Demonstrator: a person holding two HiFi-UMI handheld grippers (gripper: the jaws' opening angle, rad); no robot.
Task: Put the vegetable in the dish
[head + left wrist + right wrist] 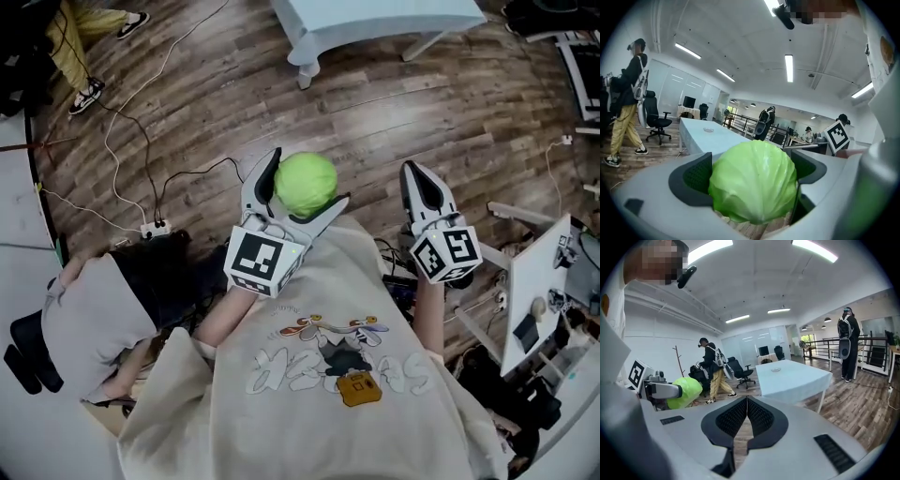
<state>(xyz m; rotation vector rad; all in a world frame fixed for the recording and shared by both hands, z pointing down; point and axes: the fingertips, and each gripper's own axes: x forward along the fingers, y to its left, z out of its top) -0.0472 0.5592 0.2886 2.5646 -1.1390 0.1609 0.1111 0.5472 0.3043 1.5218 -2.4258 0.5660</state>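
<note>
A round green cabbage [306,184] is held in the air above the wooden floor, with my left gripper [307,185] shut on it. In the left gripper view the cabbage [754,180] fills the gap between the two dark pads. My right gripper [424,184] hovers to the right of it, shut with nothing in it; its pads [733,418] meet. From the right gripper view the cabbage [684,392] shows at the left. A small dish [776,370] lies on a pale blue table [797,378] some way ahead; the dish [708,130] also shows in the left gripper view.
The pale blue table [375,21] stands at the top of the head view. Cables and a power strip [155,228] lie on the floor at the left. People stand around: one [628,93] near office chairs, another [847,341] by a railing. A white panel [534,281] is at my right.
</note>
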